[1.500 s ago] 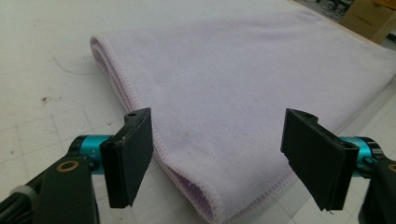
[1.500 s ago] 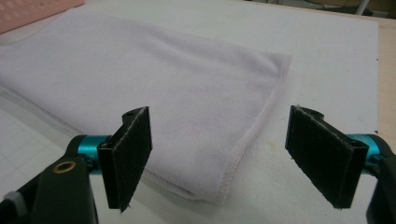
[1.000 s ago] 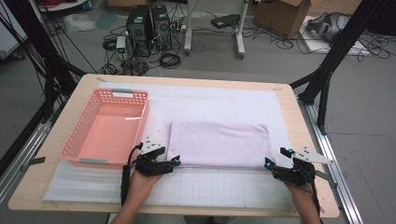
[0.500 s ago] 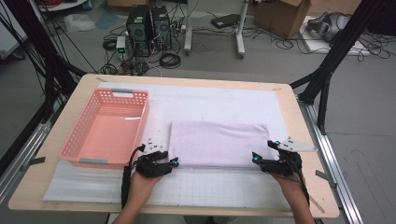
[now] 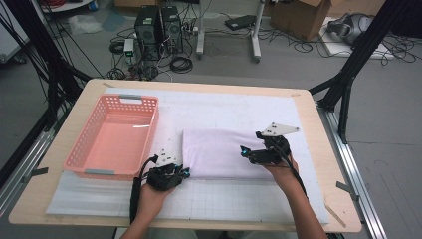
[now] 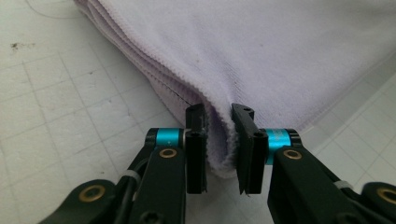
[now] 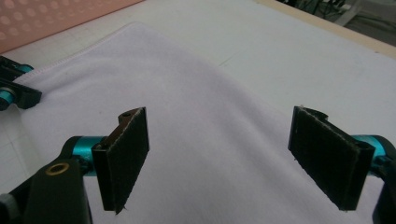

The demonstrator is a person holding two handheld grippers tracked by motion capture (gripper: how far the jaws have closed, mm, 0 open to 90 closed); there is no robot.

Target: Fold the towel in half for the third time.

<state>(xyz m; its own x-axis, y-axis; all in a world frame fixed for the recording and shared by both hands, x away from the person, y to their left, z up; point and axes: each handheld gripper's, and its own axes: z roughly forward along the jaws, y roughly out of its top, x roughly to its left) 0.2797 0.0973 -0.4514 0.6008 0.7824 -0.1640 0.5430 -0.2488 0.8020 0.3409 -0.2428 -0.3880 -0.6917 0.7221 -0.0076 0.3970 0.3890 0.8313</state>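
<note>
Lying folded on the white gridded mat that covers the wooden desk, the lilac towel is seen near the middle of the high view, just to the right of the pink basket and apart from it. Several layers of the cloth are stacked, as is shown at its edge in the left gripper view.

The near left corner of the towel is pinched by the left tool; the two black jaws are pressed against a bunched fold of the fabric, which bulges out between and below them. In the high view this left tool is held low at the mat, at the towel's corner, by the person's left hand.

The right tool is held above the towel's flat top surface with its jaws spread wide and nothing gripped between them; the lilac cloth is seen in the gap. In the high view the right tool is placed over the right half of the towel, pointing toward the left, with its grey three-cornered plate on top. The left tool's teal-banded jaw tip is caught at the far left edge of the right gripper view, beside the towel's corner, with the basket's pink wall beyond it.
</note>
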